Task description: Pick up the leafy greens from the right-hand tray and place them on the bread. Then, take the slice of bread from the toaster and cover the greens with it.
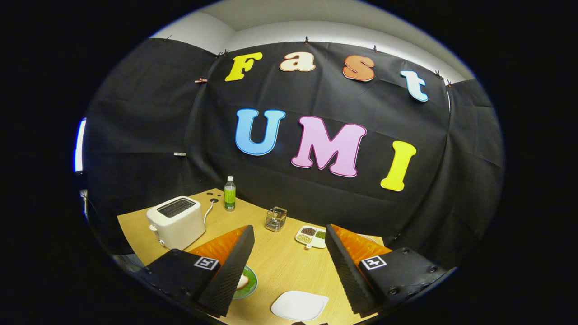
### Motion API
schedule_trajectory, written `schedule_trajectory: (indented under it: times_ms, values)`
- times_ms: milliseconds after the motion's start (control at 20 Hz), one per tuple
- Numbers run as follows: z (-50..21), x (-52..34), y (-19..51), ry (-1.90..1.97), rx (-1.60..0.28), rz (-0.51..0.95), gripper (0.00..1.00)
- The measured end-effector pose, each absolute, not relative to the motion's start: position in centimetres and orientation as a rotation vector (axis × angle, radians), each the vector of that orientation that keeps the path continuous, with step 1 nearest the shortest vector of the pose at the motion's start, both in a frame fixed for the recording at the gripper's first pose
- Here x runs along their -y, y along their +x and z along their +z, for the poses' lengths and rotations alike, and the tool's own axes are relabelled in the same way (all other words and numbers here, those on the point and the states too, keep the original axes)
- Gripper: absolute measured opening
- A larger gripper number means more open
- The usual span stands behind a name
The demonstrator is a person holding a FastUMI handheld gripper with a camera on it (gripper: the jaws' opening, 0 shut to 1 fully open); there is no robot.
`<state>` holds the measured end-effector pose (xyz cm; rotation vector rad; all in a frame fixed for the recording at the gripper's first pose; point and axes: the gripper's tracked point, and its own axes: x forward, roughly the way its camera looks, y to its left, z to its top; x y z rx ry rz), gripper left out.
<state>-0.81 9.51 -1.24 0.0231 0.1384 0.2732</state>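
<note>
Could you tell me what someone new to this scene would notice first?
The white toaster on the wooden table stands out, just beyond the gripper, whose jaws are wide open and hold nothing. A green-labelled bottle stands behind the toaster, and a white plate lies between the jaws, with a green plate beside it.

— What sat on the wooden table (275, 266)?
— A toaster (177, 221), with a green bottle (230, 194) behind it. Right of the toaster stood a small clear container (276, 219), then a divided dish (311, 236). Nearer than the toaster lay a green plate (247, 282) and a white plate (300, 305).
</note>
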Motion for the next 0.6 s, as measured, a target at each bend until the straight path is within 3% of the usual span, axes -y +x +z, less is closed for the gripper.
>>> schedule_trajectory:
  times_ms: [600]
  values:
    - [-1.6, -10.6, -0.6, 0.012, -0.155, 0.283, 0.98]
